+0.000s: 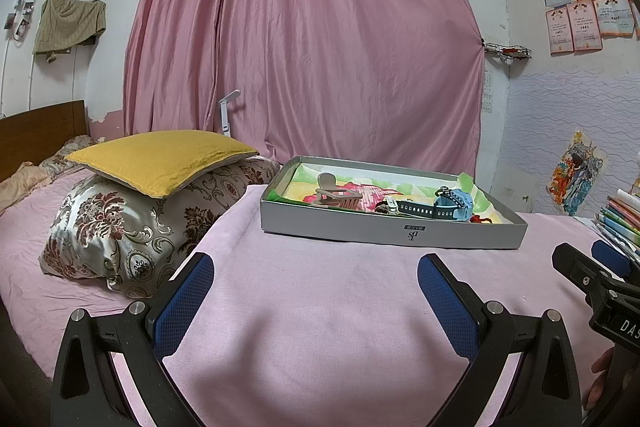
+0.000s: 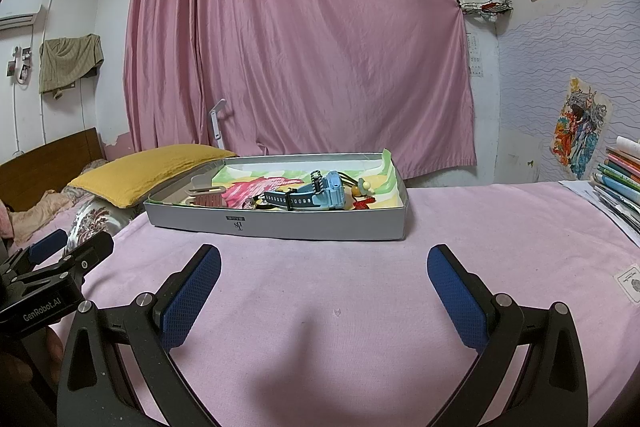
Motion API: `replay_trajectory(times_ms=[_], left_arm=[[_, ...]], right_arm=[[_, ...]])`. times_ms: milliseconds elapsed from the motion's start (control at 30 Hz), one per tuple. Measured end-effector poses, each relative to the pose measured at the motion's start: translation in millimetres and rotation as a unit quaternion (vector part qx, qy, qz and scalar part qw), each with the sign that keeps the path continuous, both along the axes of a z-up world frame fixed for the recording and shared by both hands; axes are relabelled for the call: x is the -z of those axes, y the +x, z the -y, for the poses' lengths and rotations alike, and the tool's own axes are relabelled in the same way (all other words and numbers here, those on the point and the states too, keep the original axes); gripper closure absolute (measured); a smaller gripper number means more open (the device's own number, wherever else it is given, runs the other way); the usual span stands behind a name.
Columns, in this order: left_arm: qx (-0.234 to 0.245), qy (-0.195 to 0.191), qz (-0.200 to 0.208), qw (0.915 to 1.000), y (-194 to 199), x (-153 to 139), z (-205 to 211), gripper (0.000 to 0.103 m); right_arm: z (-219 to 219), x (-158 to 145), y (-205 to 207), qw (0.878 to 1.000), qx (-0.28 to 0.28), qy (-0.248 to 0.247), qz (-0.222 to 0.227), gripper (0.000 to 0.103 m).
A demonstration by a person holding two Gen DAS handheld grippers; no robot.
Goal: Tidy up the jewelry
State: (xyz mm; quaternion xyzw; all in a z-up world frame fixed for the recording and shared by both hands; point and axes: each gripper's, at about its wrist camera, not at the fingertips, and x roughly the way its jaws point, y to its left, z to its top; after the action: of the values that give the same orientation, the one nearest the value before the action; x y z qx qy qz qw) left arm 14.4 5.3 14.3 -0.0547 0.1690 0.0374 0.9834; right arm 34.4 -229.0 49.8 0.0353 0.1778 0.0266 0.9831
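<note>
Both grippers hovering, fingers spread, holding nothing.
Left gripper (image 1: 316,267) and right gripper (image 2: 324,259) facing the grey tray (image 2: 280,225) lying mid-bed (image 2: 360,287).

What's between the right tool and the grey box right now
Only bare pink blanket lies between the open right tool and the grey box, in the right wrist view.

A shallow box (image 1: 394,233) sits on the bed (image 1: 320,307), holding a watch (image 1: 448,209) and a small chair (image 1: 334,195). Pillows (image 1: 160,163) lie to its left, books (image 2: 620,179) to its right, a curtain (image 1: 304,39) behind.
</note>
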Motion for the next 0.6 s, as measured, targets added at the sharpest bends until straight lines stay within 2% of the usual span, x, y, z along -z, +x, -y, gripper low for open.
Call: replay_trajectory(times_ms=[600], left_arm=[[-0.006, 0.006, -0.001, 1.0000, 0.1, 1.9, -2.4, 0.001]], right_arm=[[-5.6, 2.4, 0.0, 1.000, -0.005, -0.002, 0.000, 0.002]])
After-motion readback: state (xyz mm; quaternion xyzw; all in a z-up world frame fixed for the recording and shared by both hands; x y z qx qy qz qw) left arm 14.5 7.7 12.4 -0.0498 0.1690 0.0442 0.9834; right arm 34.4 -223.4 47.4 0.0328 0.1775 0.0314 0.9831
